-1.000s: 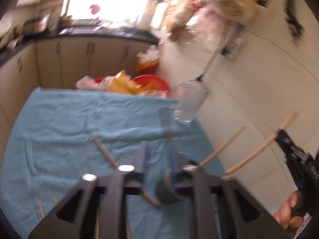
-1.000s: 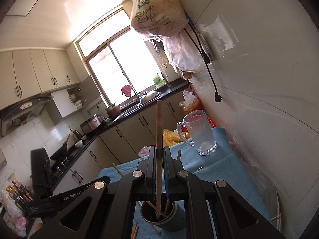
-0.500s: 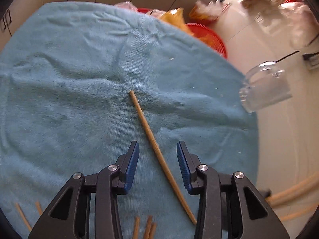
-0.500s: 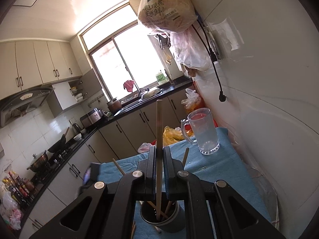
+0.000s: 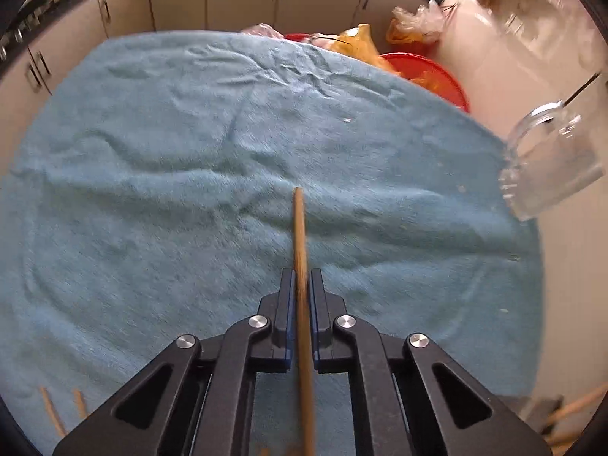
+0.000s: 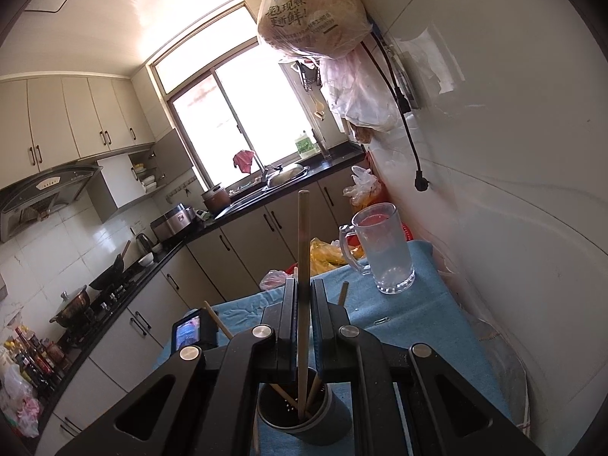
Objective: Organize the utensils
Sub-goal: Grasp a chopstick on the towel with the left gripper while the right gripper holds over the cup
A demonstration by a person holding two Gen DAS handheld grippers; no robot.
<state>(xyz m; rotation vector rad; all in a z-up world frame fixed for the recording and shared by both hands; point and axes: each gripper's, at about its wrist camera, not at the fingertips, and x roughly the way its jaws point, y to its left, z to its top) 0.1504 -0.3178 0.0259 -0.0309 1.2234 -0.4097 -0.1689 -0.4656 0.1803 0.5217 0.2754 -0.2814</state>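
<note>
My left gripper [image 5: 302,279] points steeply down at the blue towel [image 5: 190,174] and is shut on a wooden chopstick [image 5: 299,235], which runs straight out between its blue pads. Two more chopstick ends [image 5: 62,410] lie at the towel's lower left. My right gripper [image 6: 303,288] is shut on another chopstick [image 6: 303,239], held upright with its lower end inside a dark holder cup [image 6: 304,418]. Other chopsticks [image 6: 344,292] lean in that cup. The left gripper's body [image 6: 192,332] shows at the towel's left edge in the right wrist view.
A clear glass mug [image 6: 383,250] stands on the towel by the white wall, also seen as the mug [image 5: 551,163] at the right. A red basin [image 5: 429,76] and yellow bags sit beyond the towel's far edge. Cabinets, sink and stove line the far side.
My left gripper dropped toward the towel, straddled the lying chopstick with open jaws, then shut on it. The right gripper kept still with its chopstick in the cup.
</note>
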